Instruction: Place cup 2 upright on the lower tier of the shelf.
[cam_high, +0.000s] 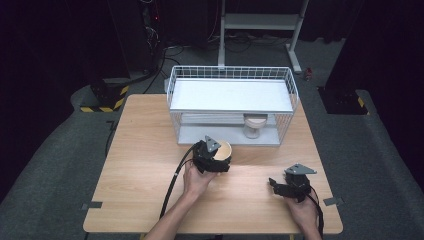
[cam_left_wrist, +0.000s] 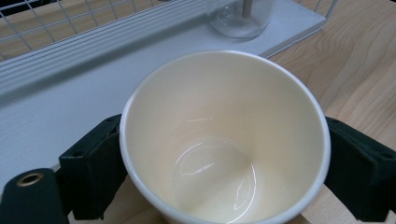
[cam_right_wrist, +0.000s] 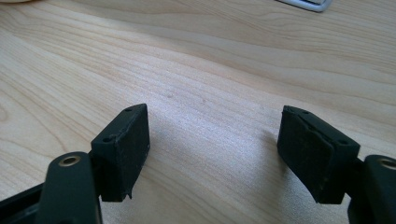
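A: Any brand, label or lettering to read here?

B: None that I can make out. The cream cup (cam_left_wrist: 224, 140) is plain inside and along its rim, and the wire rack (cam_high: 232, 75) carries no tag facing the cameras.

A: Where is the cup?

B: Near the middle of the wooden table (cam_high: 140, 150), just in front of the rack's lower shelf (cam_left_wrist: 70, 107), left of centre. It sits upright between the jaws of the left gripper (cam_high: 214, 159). In the left gripper view its mouth faces the camera, empty and glossy.

A: Is that gripper grasping it?

B: Yes, the black pads (cam_left_wrist: 95, 172) lie against the cup wall on both sides, so it is clenched on the cup. The left hand (cam_high: 196, 180) comes in from the near edge.

A: And the other tong?

B: The right gripper (cam_high: 292, 186) is at the near right of the table, well apart from the cup. In the right gripper view its jaws stand apart with bare wood between them, holding nothing. That gap seems to be as narrow as this one goes, so I read it as closed and empty.

A: Anything else on the rack?

B: A pale stemmed vessel (cam_high: 255, 125) stands on the lower shelf, toward the right. The left gripper view shows a clear glass (cam_left_wrist: 240, 18) at the far edge, with a thin stick rising from it.
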